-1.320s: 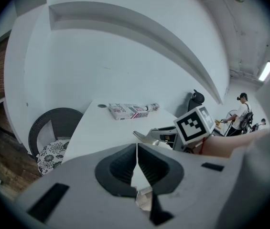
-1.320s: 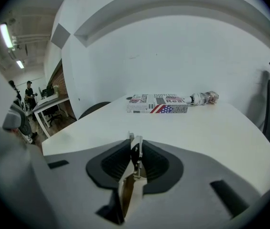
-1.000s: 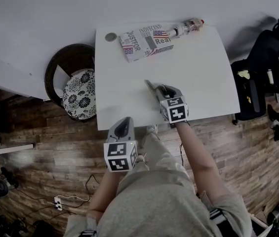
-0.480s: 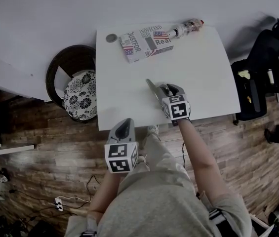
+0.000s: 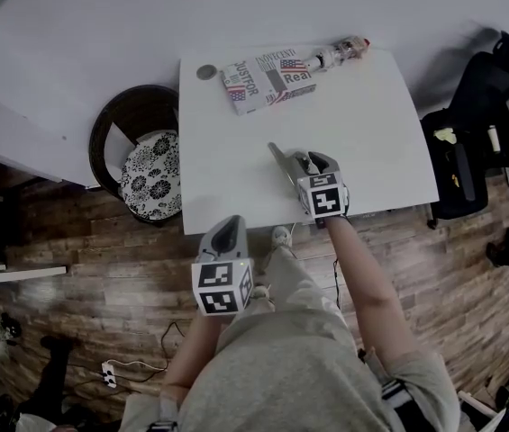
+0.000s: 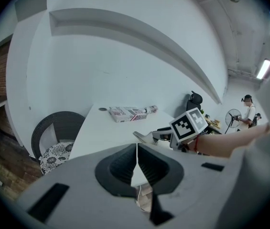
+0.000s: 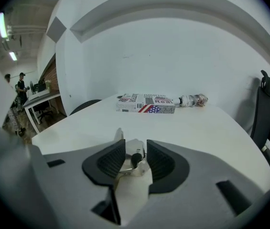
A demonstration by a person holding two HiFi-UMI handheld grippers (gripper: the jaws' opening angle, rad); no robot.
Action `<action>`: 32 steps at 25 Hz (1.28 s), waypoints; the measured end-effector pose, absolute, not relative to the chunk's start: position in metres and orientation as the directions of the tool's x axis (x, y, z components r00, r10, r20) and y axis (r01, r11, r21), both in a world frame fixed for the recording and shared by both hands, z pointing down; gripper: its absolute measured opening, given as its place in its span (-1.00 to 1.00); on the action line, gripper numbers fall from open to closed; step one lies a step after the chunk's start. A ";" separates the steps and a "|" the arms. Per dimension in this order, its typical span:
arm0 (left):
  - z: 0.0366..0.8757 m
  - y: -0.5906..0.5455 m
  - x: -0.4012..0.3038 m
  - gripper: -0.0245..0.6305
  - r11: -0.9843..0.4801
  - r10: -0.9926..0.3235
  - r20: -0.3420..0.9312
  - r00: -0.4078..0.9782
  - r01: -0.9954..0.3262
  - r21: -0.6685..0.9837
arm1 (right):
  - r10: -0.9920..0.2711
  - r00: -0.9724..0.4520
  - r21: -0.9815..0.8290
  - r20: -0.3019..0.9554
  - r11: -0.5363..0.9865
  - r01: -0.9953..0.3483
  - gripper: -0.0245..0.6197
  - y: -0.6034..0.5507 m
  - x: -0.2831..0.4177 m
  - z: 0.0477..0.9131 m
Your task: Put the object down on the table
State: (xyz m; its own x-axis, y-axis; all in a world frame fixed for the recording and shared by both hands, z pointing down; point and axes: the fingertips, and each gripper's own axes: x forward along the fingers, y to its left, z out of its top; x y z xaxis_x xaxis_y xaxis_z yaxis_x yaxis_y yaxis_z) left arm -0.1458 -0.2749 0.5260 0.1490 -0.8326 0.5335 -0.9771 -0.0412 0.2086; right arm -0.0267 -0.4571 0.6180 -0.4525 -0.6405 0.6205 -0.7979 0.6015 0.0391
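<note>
Object (image 5: 279, 162): a pale, partly clear piece, kind not identifiable. It lies flat on the desk (image 5: 353, 133), toward the near edge, between the pads of the right tongs (image 7: 135, 151). Those tongs have just been opening and now stand wide, with both pads apparently clear of it.

Judgement: the release is made. Withdraw straight back along the jaw line, since any sideways sweep could drag the piece.

Left tongs (image 6: 136, 161): closed together, empty, just off the desk's near edge.

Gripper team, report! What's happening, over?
Right gripper jaws just opened around clear object, resting on table. Left gripper shut, empty. Box far off, nothing blocking.
</note>
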 end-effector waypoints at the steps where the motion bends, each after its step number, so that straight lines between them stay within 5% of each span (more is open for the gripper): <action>1: 0.524 -0.272 -0.146 -0.89 -0.043 -0.836 0.529 0.149 -0.977 0.208 | -0.647 -0.449 0.041 0.616 0.596 -0.802 -0.49 -0.454 -0.024 0.616; 16: 0.499 -0.222 -0.143 -0.89 -0.074 -0.866 0.475 0.158 -0.979 0.191 | -0.712 -0.487 0.028 0.507 0.578 -0.816 -0.56 -0.363 -0.011 0.548; 32: 0.484 -0.159 -0.127 -0.89 -0.105 -0.882 0.440 0.170 -0.980 0.168 | -0.746 -0.572 -0.041 0.341 0.596 -0.802 -0.93 -0.231 -0.006 0.469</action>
State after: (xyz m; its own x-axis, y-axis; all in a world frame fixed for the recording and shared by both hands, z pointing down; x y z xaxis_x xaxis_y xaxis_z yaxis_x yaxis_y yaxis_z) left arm -0.1273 -0.1591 0.4840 0.1698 -0.8817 0.4403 -0.9802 -0.1049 0.1680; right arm -0.0059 -0.2306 0.4691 -0.5720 -0.7461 0.3407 -0.8019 0.5961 -0.0410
